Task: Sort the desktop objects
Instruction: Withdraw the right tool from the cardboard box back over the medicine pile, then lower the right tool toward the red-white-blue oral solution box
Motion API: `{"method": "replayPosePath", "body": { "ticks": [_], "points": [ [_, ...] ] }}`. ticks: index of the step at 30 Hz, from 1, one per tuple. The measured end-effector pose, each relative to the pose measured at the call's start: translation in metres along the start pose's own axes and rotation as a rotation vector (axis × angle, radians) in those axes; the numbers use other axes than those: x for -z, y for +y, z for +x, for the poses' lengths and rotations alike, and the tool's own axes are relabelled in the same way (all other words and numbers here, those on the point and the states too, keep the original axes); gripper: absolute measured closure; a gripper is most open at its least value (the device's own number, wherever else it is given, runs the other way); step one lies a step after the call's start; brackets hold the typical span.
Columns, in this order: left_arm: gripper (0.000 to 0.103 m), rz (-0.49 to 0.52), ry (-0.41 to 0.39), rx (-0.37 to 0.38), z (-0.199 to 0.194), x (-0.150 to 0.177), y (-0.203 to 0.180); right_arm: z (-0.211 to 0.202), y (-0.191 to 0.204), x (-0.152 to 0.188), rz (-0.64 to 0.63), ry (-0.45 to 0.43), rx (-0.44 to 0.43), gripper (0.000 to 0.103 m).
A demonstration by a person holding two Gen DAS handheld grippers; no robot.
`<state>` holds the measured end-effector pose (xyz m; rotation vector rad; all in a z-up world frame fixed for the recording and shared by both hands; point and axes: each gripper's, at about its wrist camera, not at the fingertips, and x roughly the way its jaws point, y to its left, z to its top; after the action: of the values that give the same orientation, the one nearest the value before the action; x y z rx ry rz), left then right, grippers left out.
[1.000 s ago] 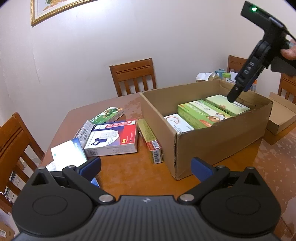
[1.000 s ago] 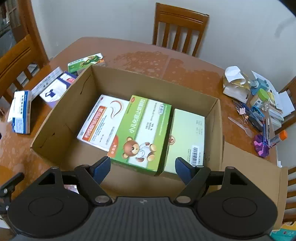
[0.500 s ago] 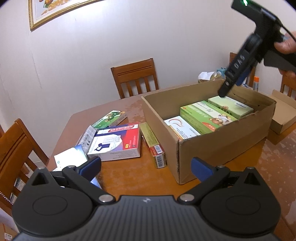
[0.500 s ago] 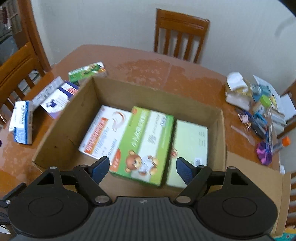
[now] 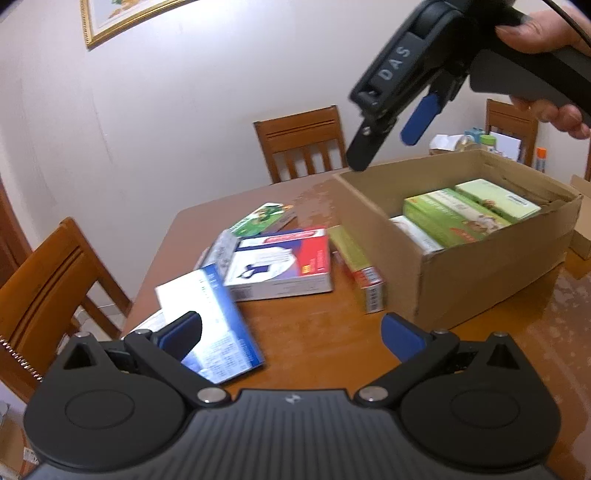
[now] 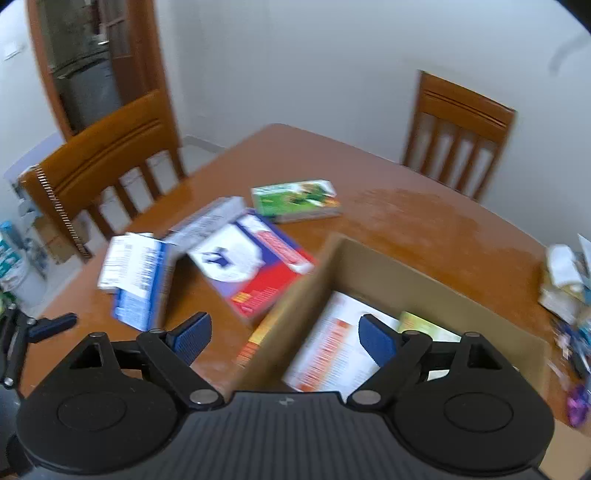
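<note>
An open cardboard box holds green packets and a white-and-red packet. Loose on the table to its left lie a red, white and blue box, a blue-and-white box, a green box, a grey box and a narrow yellow-and-red box. My left gripper is open and empty, low over the table's near edge. My right gripper hovers above the carton's left wall, jaws opening with nothing between them.
Wooden chairs stand at the far side and the left side of the table. Small clutter is heaped at the table's right end. A flat cardboard piece lies right of the carton. A person's hand holds the right gripper.
The right gripper has swung left, from over the carton's inside to over its left wall and the loose boxes, and its jaws stand wider. The left gripper has shifted only a little.
</note>
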<state>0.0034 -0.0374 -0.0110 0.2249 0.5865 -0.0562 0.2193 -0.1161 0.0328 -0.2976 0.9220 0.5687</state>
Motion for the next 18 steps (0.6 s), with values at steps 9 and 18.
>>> {"method": "replayPosePath", "body": {
  "ticks": [9,18],
  "points": [
    [0.0,-0.036,0.016,-0.044,-0.002,0.018,0.046,0.028,0.063,-0.038,-0.08,-0.024,-0.012,0.011],
    [0.0,-0.045,0.004,-0.01,0.003,0.025,0.067,0.058,0.082,-0.06,-0.242,0.023,0.041,0.005]
  ]
}}
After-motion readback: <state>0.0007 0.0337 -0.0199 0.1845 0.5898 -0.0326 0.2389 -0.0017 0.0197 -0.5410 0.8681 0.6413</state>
